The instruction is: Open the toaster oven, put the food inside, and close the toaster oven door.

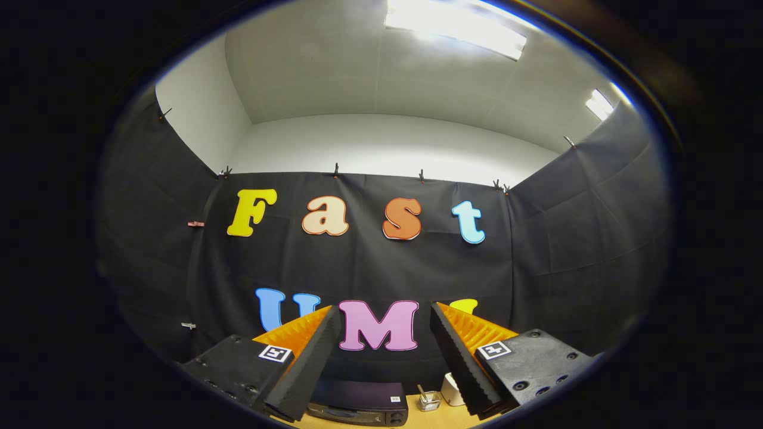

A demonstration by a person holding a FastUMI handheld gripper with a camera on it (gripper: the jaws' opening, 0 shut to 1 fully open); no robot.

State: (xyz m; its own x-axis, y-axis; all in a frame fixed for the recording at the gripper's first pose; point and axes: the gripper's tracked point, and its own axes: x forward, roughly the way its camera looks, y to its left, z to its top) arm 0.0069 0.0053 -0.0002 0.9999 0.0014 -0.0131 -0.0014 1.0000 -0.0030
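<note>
My gripper (384, 316) is held high and level, facing the booth's back wall, open with nothing between its fingers. Far below, seen between the fingers, the dark top of the toaster oven (357, 400) sits on a wooden table (429, 420). Its door and its front are mostly hidden from this angle. I cannot see the food.
A small clear glass (428, 401) with a stick in it stands to the right of the oven. A white object (453, 388) sits just beyond the glass, partly behind my right finger. Black cloth walls close in the booth on three sides.
</note>
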